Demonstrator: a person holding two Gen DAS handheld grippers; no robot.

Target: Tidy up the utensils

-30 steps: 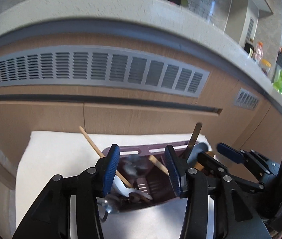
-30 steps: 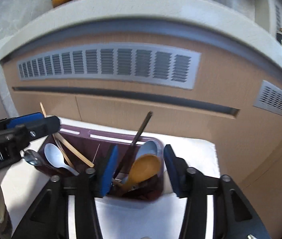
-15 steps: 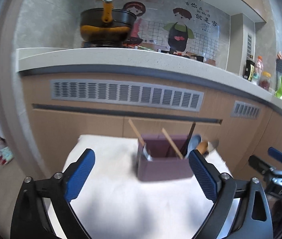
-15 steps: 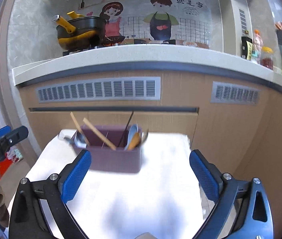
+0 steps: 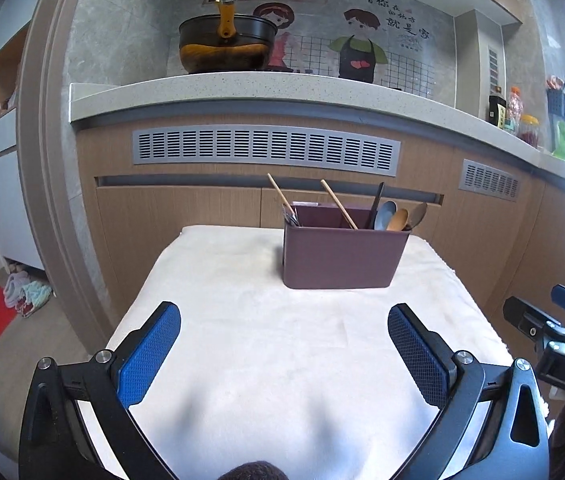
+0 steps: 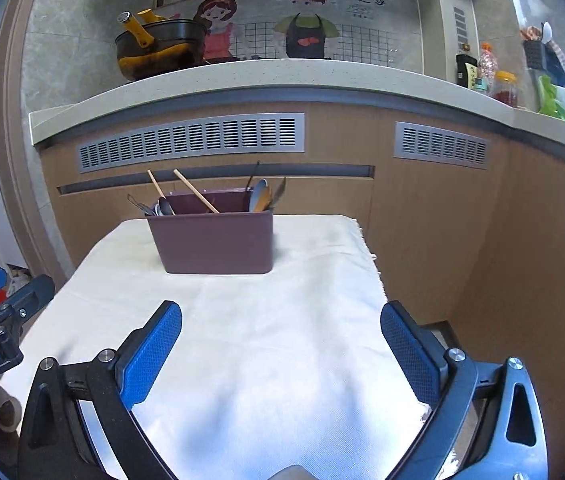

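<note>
A maroon utensil holder (image 5: 344,256) stands at the far end of a small table covered with a white cloth (image 5: 282,340). It also shows in the right wrist view (image 6: 214,242). Wooden chopsticks (image 5: 338,204), spoons (image 5: 396,218) and metal utensils (image 6: 150,208) stick out of it. My left gripper (image 5: 284,354) is wide open and empty, well back from the holder. My right gripper (image 6: 280,350) is wide open and empty, also back from it.
Wooden kitchen cabinets with grey vents (image 5: 266,150) stand right behind the table. A pot (image 5: 226,48) sits on the counter (image 5: 274,88) above. Bottles and jars (image 6: 494,80) stand at the counter's right. The cloth's right edge (image 6: 374,264) drops to the floor.
Both grippers have pulled back from the holder and opened wide. A second ago they were narrow and right over the holder's utensils; now they hang over the near cloth.
</note>
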